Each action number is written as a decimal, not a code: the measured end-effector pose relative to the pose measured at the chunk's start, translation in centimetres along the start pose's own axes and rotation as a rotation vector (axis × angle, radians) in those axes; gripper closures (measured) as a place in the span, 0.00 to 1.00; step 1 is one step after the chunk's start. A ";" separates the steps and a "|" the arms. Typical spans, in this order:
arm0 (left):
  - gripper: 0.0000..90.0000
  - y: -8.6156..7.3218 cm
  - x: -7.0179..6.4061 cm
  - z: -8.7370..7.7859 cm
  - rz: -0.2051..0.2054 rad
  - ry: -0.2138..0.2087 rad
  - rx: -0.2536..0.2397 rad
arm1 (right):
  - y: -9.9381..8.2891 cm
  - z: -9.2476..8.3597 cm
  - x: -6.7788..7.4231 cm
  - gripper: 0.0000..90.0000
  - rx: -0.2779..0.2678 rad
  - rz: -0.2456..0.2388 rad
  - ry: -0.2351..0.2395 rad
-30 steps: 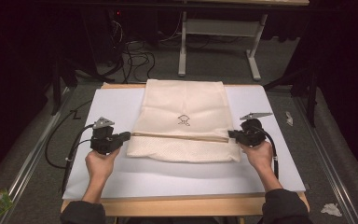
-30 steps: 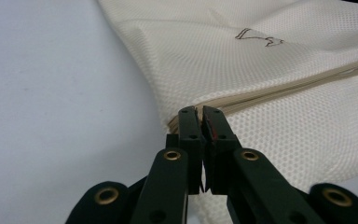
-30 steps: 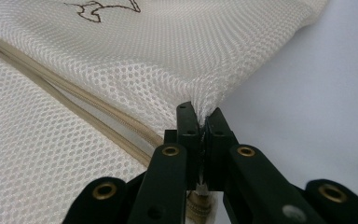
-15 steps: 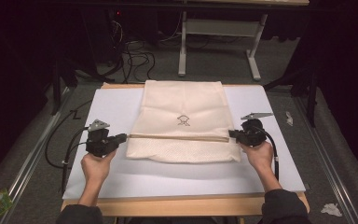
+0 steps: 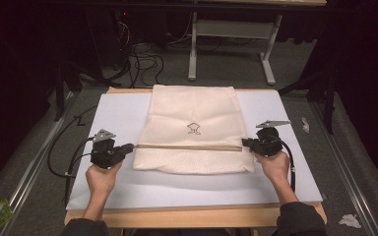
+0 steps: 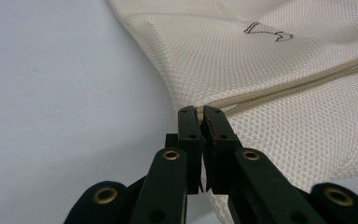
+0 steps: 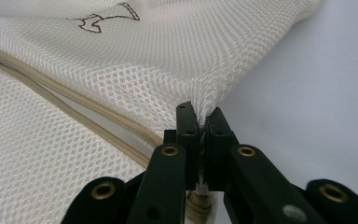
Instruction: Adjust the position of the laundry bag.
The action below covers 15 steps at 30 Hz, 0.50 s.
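Nearest the camera in the high view, the person's forearms come in over the wooden table edge (image 5: 192, 216), each hand carrying a gripper onto the white sheet (image 5: 123, 118) that covers the tabletop. The left gripper (image 5: 128, 148) is clenched on the near left edge of the cream mesh laundry bag (image 5: 194, 113), right where the tan zipper band (image 5: 187, 146) runs out to the side; in the left gripper view its fingertips (image 6: 189, 122) stand pinched together with the band's end and the mesh fold caught between them. The right gripper (image 5: 245, 143) is likewise clenched, on the opposite end of the same band, and in the right gripper view the mesh bunches up into a small peak just beyond its fingertips (image 7: 215, 122), which suggests the cloth is gripped firmly there. Between the two sets of fingers the band lies straight, likely because holding both ends keeps the bag taut and square for a fold or a lift. Just short of the fingers, toward the person, a narrow strip of the bag rests flat; beyond them lies the larger part, bearing a small dark printed mark (image 5: 193, 129), reaching to the far edge of the sheet.
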<state>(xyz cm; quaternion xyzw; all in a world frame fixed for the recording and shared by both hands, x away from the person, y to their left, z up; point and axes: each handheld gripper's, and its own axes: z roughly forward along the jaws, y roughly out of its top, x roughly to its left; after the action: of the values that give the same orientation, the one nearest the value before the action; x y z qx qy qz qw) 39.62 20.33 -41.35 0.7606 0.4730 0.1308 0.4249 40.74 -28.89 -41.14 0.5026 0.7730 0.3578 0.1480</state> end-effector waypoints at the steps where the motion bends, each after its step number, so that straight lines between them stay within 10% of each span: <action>1: 0.96 -0.2 0.0 0.2 0.008 0.004 0.011 | -0.1 0.1 0.0 0.98 0.001 0.002 0.003; 15: 0.97 -1.6 0.5 1.8 -0.032 -0.033 0.047 | -1.3 0.9 -0.1 0.97 0.041 0.014 0.007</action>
<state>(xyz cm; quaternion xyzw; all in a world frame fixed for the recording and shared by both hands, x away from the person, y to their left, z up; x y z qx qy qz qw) 40.01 20.12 -43.77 0.7648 0.4811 0.1000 0.4168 40.45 -28.98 -42.67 0.5096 0.7771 0.3447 0.1326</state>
